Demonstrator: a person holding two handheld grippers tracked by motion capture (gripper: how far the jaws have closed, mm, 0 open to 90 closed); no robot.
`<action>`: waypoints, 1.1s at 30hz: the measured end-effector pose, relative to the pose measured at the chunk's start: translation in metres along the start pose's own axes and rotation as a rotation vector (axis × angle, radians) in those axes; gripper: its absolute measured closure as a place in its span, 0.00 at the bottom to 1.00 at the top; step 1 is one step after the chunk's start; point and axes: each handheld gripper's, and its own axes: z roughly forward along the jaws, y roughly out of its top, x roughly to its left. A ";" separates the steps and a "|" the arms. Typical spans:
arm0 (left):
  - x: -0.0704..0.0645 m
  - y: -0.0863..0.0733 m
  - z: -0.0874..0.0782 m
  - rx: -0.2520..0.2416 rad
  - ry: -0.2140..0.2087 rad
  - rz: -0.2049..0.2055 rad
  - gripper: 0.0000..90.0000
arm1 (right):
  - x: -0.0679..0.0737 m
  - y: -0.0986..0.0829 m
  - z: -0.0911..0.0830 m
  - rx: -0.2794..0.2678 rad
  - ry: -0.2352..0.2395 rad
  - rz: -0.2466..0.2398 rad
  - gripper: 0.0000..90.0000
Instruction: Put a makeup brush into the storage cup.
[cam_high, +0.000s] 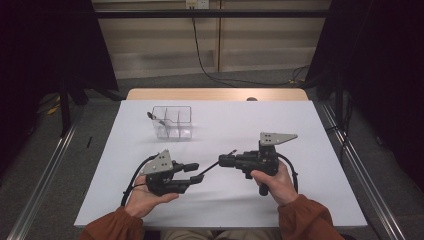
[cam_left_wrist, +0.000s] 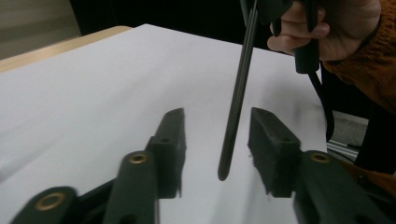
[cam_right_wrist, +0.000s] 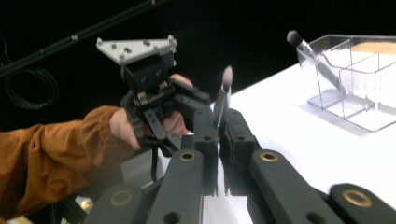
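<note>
Two grippers are working over the white table (cam_high: 300, 200), one in each of the person's hands. Gripping a single makeup brush (cam_high: 210, 168), the right gripper (cam_high: 222, 161) is pinching it with its jaws closed tight around the metal collar near the bristles; in the right gripper view the pale bristle tip (cam_right_wrist: 227, 77) is sticking up just beyond the jaws. The brush's long black handle (cam_left_wrist: 238, 93) is slanting down and away from that gripper, with its rounded end hanging in the gap between the jaws of the left gripper (cam_high: 192, 172). In the left gripper view those two jaws are standing spread apart, one on each side of the handle, and neither pad (cam_left_wrist: 173, 135) is touching it. The handle end is hovering a little above the table surface.

One clear plastic organiser (cam_high: 172, 121) is standing farther back on the table, well apart from both grippers. It is divided into several compartments, though the exact number is hard to count. One second brush (cam_right_wrist: 310, 53) is leaning tilted inside it, its dark bristle head poking above the rim at the organiser's left end as seen in the high view.

Both hands are wearing rust-coloured sleeves (cam_high: 305, 217), two in all.
</note>
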 end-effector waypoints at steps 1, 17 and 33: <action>0.000 0.000 0.000 0.000 0.006 0.002 0.58 | 0.000 0.000 -0.001 -0.003 0.000 0.002 0.95; 0.007 0.003 -0.017 -0.021 0.116 -0.069 0.05 | -0.002 0.004 -0.008 0.022 -0.044 -0.037 0.95; 0.015 0.005 -0.029 -0.031 0.128 -0.065 0.02 | -0.005 0.013 -0.021 0.079 -0.081 -0.034 0.95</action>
